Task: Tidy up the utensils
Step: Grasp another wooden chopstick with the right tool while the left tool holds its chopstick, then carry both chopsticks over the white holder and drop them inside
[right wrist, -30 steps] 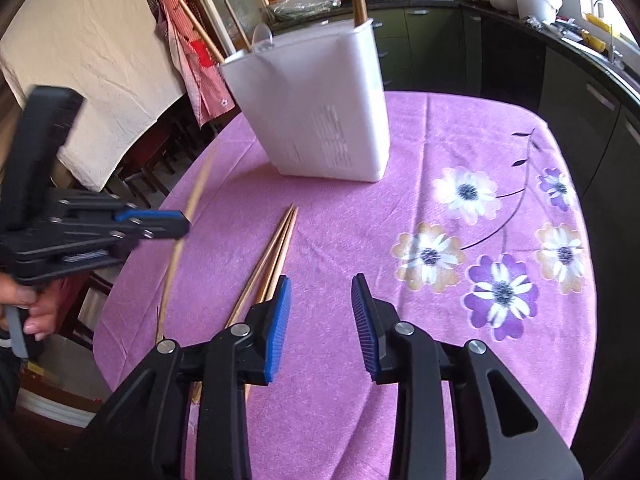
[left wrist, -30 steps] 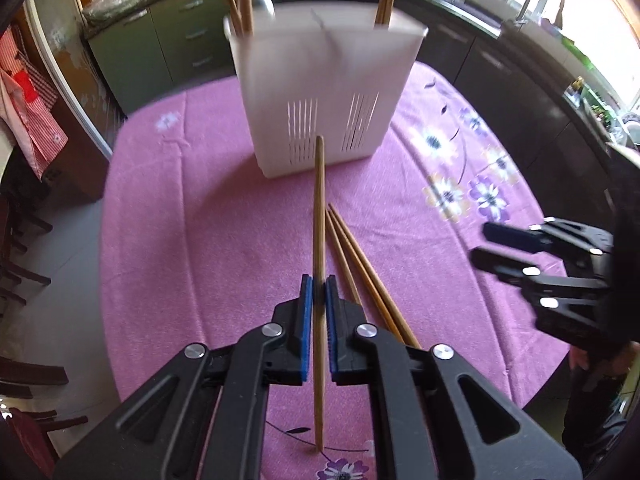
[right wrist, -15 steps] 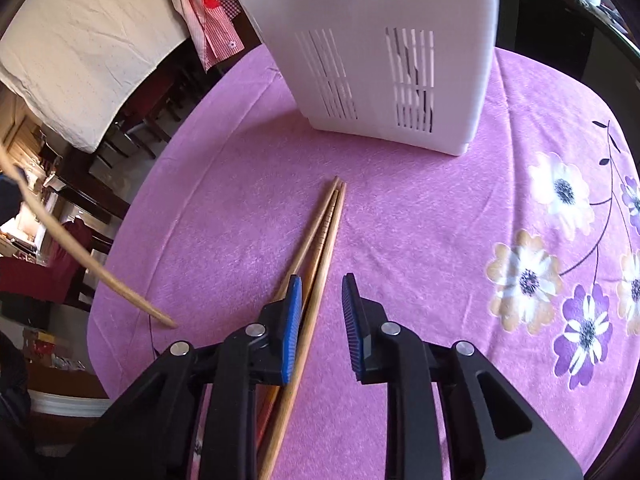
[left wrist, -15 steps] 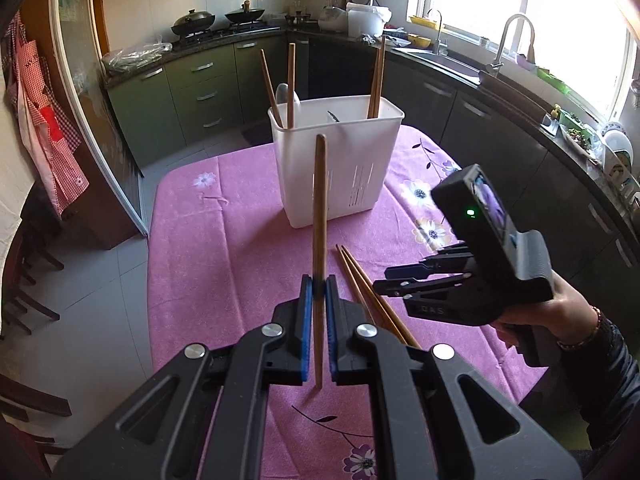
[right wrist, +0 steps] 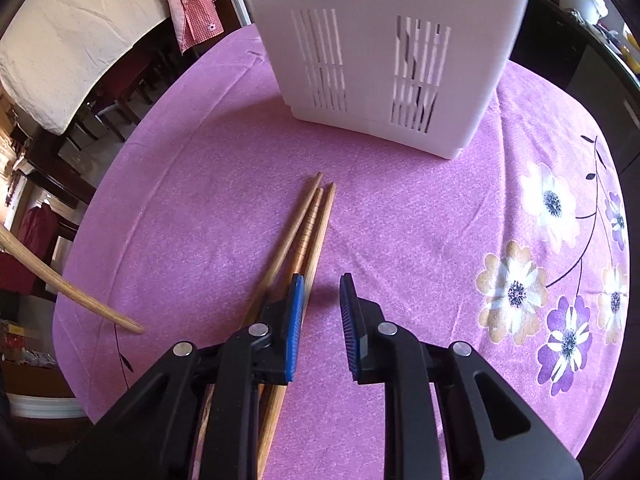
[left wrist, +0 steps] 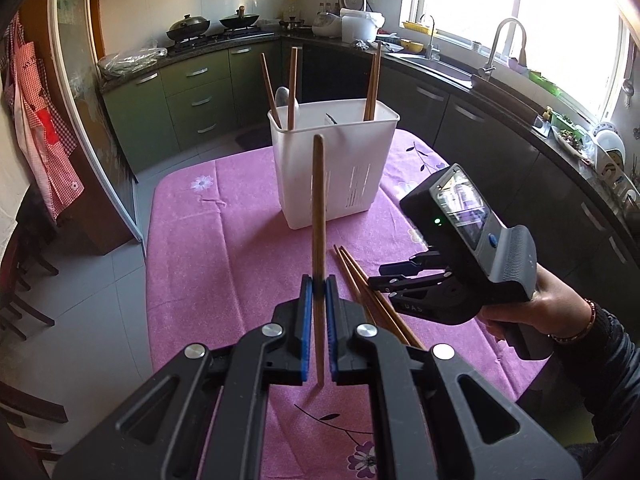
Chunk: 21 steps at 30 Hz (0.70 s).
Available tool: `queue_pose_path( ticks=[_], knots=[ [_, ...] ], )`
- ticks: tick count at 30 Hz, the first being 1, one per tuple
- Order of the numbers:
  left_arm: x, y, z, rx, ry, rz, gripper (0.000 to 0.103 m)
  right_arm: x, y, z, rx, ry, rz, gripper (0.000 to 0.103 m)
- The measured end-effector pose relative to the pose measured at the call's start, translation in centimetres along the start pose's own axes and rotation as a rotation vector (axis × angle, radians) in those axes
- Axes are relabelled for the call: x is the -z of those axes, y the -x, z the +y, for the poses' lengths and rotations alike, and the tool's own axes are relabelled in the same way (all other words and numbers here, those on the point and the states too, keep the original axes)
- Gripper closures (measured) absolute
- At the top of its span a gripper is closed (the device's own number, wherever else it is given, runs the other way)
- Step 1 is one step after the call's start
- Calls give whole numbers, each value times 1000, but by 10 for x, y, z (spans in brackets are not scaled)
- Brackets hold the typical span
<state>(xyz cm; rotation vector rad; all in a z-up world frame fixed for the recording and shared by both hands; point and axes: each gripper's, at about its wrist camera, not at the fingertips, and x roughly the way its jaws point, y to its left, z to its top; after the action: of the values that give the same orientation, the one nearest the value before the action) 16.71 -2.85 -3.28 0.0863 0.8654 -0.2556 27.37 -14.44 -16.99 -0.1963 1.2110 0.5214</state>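
Sunlit kitchen counters ring a table under a purple flowered cloth. From my left wrist camera, my left gripper pinches one chopstick upright above the cloth, its top end in front of the white utensil holder, where more chopsticks stand. To the right, my right gripper hovers low over three loose chopsticks. From my right wrist camera, my right gripper is spread apart, its left pad beside the three loose chopsticks lying on the cloth near the holder.
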Motion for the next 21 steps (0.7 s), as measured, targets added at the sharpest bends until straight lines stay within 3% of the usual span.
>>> queue_pose_path(
  ticks=[7, 13, 16, 21],
  knots=[
    [1, 3, -1, -4, -8, -3, 97, -10, -13, 20, 79, 55, 4, 89],
    [1, 4, -1, -6, -11, -6, 96, -5, -7, 12, 48, 31, -26, 96],
    [1, 4, -1, -10, -14, -5, 96, 2, 17, 2, 6, 7, -84, 97],
    [1, 4, -3, -14, -21, -5, 96, 23, 87, -10, -43, -20, -254, 97]
  ],
)
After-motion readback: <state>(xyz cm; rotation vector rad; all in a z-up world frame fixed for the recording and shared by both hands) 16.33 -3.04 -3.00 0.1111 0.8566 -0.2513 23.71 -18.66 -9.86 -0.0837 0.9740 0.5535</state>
